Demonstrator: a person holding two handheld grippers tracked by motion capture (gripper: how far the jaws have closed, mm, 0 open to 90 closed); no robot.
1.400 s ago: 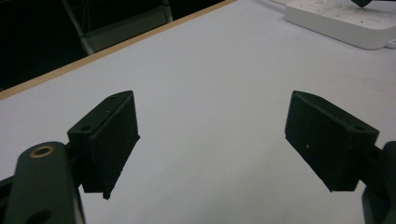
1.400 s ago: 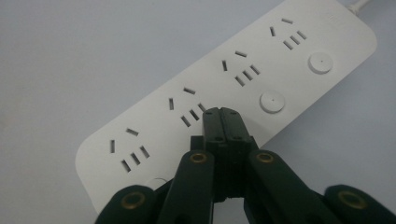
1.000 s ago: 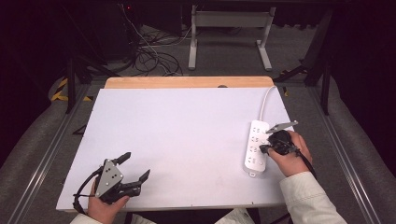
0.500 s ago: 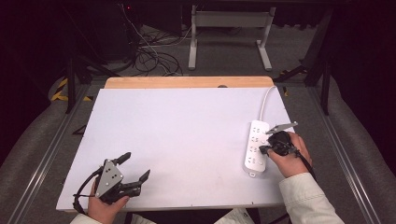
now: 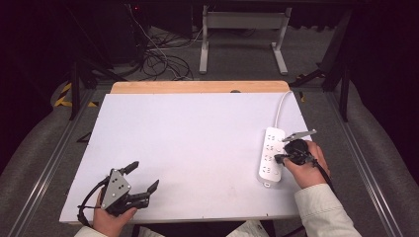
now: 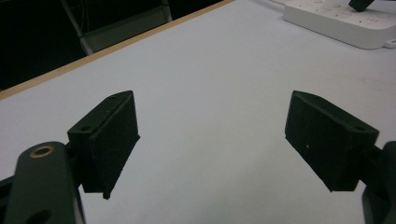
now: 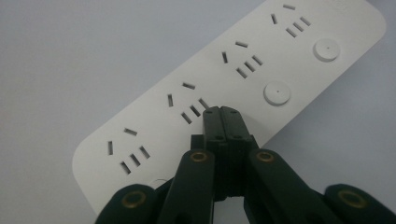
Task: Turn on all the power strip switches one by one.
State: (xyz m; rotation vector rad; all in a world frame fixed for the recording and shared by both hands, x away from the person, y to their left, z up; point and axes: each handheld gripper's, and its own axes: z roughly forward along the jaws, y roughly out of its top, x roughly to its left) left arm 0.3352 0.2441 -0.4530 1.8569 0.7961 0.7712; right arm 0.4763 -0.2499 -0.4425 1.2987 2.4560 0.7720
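Observation:
A white power strip [image 5: 271, 155] lies on the white table top at the right, its cable running toward the far edge. My right gripper [image 5: 279, 158] is over the strip with its jaws shut together and nothing between them. In the right gripper view the closed tips [image 7: 222, 112] rest beside a socket on the power strip [image 7: 243, 70], near a round button [image 7: 276, 93]. My left gripper [image 5: 143, 178] sits near the front left edge, held in a hand, jaws wide open. In the left gripper view the two pads [image 6: 114, 135] stand apart over bare table.
The white table [image 5: 188, 143] has a wooden strip along its far edge. Beyond it are dark floor, tangled cables [image 5: 163, 64] and a metal frame stand [image 5: 242, 34]. Metal rails run along both sides of the table.

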